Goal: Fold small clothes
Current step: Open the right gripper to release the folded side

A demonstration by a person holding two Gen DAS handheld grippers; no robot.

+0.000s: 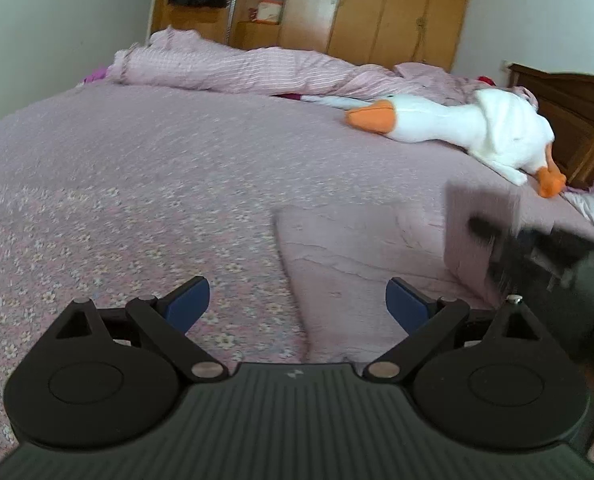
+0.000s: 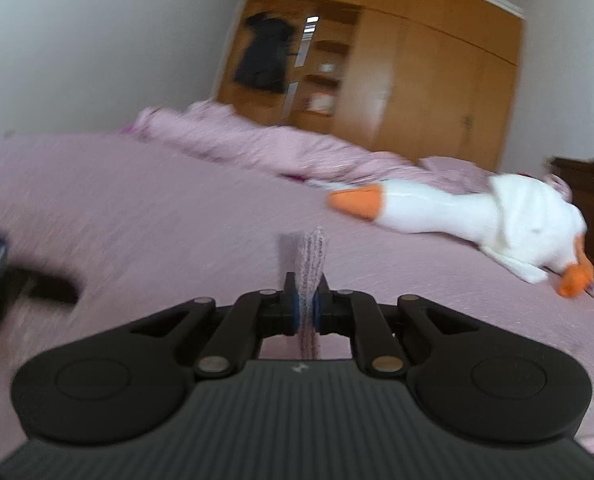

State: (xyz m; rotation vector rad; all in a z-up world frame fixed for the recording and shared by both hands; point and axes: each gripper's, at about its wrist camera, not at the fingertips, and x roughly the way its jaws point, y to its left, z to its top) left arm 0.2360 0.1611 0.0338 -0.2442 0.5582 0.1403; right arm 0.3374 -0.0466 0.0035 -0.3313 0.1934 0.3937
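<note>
While my right claw (image 2: 305, 304) pinched the pink cloth (image 1: 361, 248) edge | left claw (image 1: 297, 304) gaped empty | I judged: carry fold over squarely, corners matched.

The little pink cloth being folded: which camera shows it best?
The left wrist view: the pink cloth lies spread on the bed, one edge lifted by the right gripper. The right wrist view shows only a blurred strip of it pinched in that gripper.
</note>
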